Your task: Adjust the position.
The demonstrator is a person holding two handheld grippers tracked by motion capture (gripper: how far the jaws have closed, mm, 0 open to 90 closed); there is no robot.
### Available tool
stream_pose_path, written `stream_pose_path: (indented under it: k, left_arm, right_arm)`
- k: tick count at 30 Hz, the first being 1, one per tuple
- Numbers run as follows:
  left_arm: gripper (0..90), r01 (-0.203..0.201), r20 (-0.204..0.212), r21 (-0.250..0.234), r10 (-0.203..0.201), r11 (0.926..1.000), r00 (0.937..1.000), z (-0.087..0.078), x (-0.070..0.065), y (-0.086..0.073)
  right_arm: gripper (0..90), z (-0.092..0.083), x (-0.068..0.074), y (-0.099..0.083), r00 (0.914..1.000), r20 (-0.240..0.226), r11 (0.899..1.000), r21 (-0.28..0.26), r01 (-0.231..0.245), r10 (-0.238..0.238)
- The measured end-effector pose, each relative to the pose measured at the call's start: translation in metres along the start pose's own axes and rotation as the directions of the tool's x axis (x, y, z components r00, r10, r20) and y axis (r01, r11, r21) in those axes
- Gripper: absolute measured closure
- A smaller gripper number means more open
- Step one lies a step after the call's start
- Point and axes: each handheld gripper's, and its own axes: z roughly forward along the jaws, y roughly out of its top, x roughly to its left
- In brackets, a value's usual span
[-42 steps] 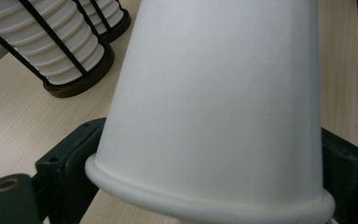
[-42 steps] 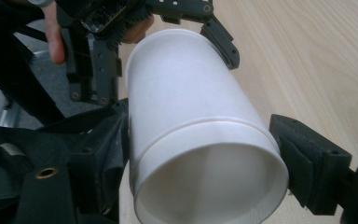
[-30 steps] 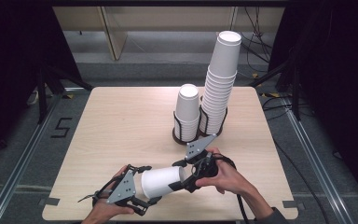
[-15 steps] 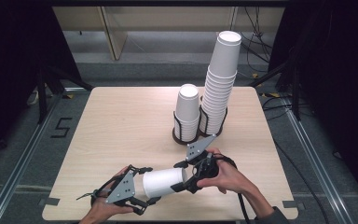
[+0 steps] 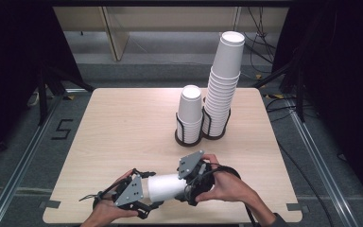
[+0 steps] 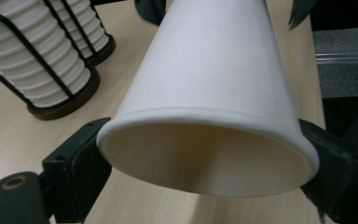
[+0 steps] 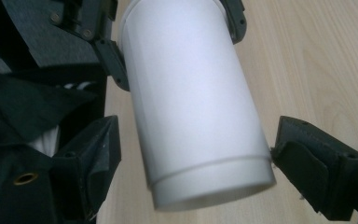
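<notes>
- Cups fill two wire holders at the surface point(image 5: 123, 123)'s 1 o'clock: the tall stack point(image 5: 223, 85) in one, the short stack point(image 5: 189, 113) in the other, side by side.
- Holder bases are cut off in the left gripper view.
- White cup point(image 5: 166, 187) lies sideways at 6 o'clock between both grippers.
- Left gripper point(image 5: 147, 193) jaws clamp its open rim; right gripper point(image 5: 185, 187) jaws flank its bottom end, the far jaw just apart, contact unclear.

The left gripper point(image 5: 144, 193) and the paper cup point(image 5: 164, 187) sit slightly farther left than before, drawn away from the right gripper point(image 5: 189, 187).
</notes>
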Motion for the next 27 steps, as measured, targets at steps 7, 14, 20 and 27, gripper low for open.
stream_pose_path:
  k: [7,14,20,27]
  left_arm:
    - [11.7,-0.029,0.013,0.010,0.029,0.9995,0.9995,0.001,-0.005,0.005]
    - [11.6,-0.027,0.020,0.003,0.027,0.9996,0.9995,0.002,-0.007,0.005]
    - [7.2,0.045,0.046,-0.105,-0.040,0.9935,0.9981,0.001,-0.002,-0.002]
    - [6.3,0.091,0.055,-0.215,-0.081,0.9724,0.9952,-0.003,-0.001,-0.003]
  right_arm:
    - [17.2,0.014,0.009,0.004,0.9969,0.009,0.994,0.076,0.077,-0.078]
    - [20.8,0.024,0.011,0.004,0.9942,0.001,0.986,0.132,0.107,-0.108]
    - [21.5,0.020,0.008,0.000,0.9967,-0.046,0.995,0.077,0.071,-0.067]
    - [21.4,0.013,-0.008,-0.013,0.9881,-0.139,0.996,-0.065,0.056,-0.064]
